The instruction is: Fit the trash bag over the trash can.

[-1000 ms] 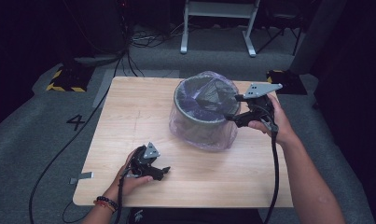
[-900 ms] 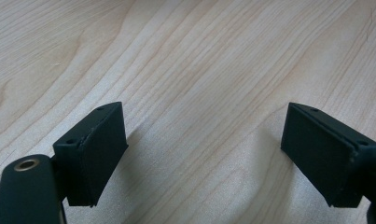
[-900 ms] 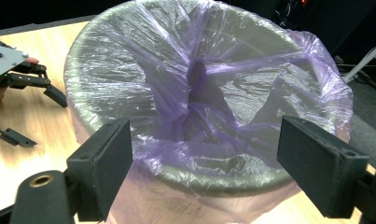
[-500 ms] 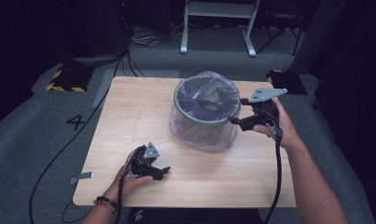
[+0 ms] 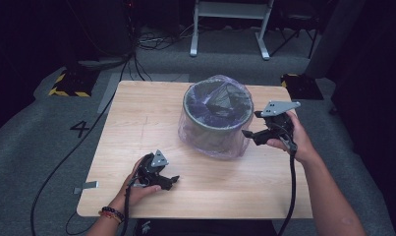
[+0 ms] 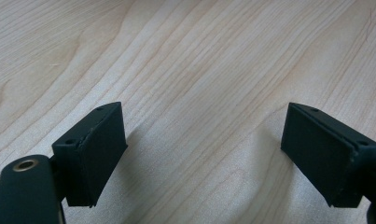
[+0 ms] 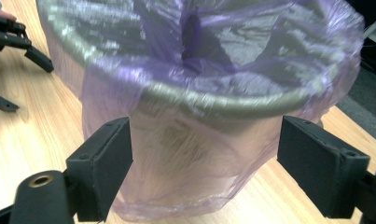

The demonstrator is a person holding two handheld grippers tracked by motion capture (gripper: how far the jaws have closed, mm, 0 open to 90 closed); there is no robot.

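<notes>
The table (image 5: pixel 136 123) is pale wood with a smooth, matt grain. The bin (image 5: pixel 212 120) has a dull grey rim and is wrapped in a thin, glossy, crinkled purple plastic bag (image 7: pixel 185 154). Each gripper's 2 pads (image 6: pixel 97 154) look like matt black rubber. The floor (image 5: pixel 48 147) is rough grey carpet.

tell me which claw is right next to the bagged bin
The right claw, open beside the bin with the purple bag; the left claw rests apart on the table.
</notes>
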